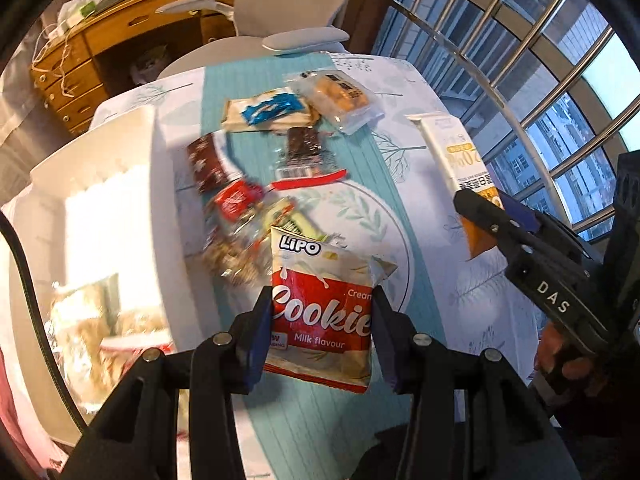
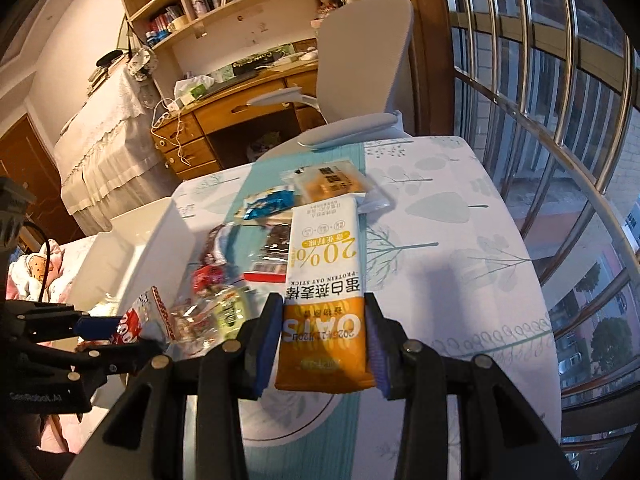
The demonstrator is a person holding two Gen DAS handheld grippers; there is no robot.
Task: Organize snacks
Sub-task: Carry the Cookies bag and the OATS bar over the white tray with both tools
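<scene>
Your two cameras each sit on a gripper and look down, close. Both see the table [image 1: 400, 80] middle and far edge.

Left hand-held gripper [image 1: 322, 312]: tilted steeply downward, both blue-padded fingers [image 1: 256, 344] pressed against the sides of a cookie packet [image 1: 320, 320], clamped. Right hand-held gripper [image 2: 324, 332]: angled downward less steeply, jaws closed on the orange end of an oat bar [image 2: 325, 312]. A hand [image 1: 568, 364] wrapped around the right gripper's handle, partly hidden.

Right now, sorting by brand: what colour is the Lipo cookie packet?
Red and cream cookie packet; left wrist view.
</scene>
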